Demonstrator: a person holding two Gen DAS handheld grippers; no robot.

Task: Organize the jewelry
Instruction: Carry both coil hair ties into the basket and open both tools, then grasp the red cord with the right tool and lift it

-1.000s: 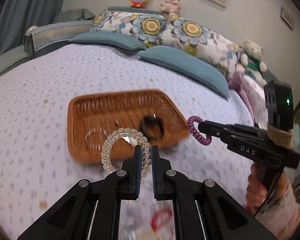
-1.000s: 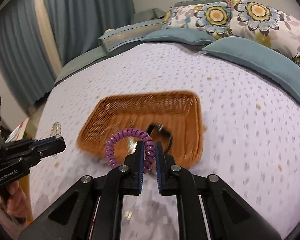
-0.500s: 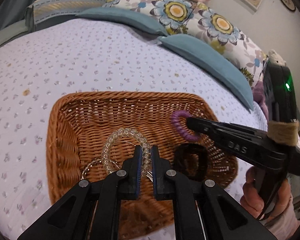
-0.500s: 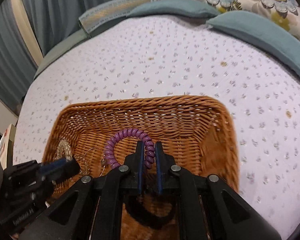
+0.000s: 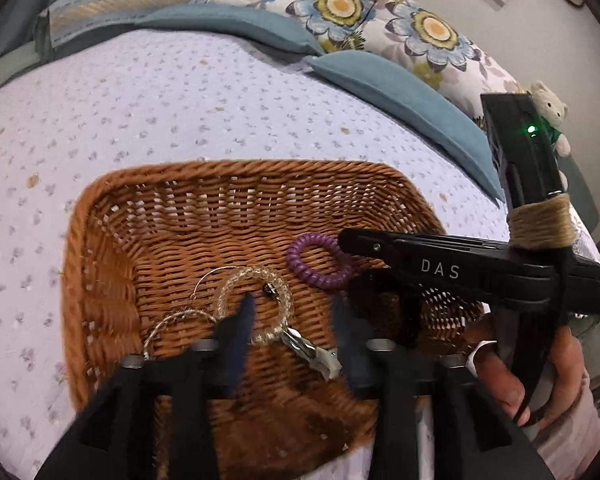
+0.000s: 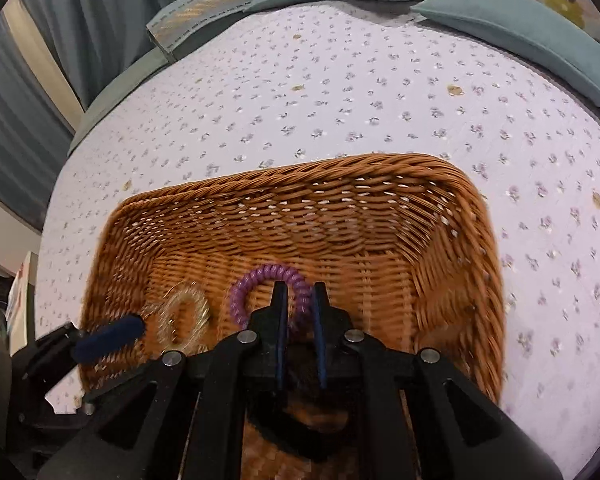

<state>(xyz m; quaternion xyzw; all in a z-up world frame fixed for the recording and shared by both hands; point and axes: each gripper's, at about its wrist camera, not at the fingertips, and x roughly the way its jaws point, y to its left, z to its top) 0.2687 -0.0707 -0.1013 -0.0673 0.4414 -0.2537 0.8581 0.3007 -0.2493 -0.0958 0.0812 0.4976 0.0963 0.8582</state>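
The bed (image 6: 340, 92) is carrying the wicker basket (image 6: 300, 184). Both pieces are lying inside it already, so releasing looks nearly finished. The left gripper (image 5: 292, 320), jaws wide apart, is leaving the clear beaded bracelet (image 5: 256, 304) at 12 o'clock. The right gripper (image 6: 298, 300), jaws parting slightly, is straddling the purple coil bracelet (image 6: 268, 288). Only the left view is showing a silver clasp (image 5: 316, 354).

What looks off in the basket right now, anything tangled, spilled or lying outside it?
Nothing stands out. The clear beaded bracelet and purple coil tie both lie inside the wicker basket, beside a thin wire hoop and a metal clasp. Both tools, left and right, are open over it.
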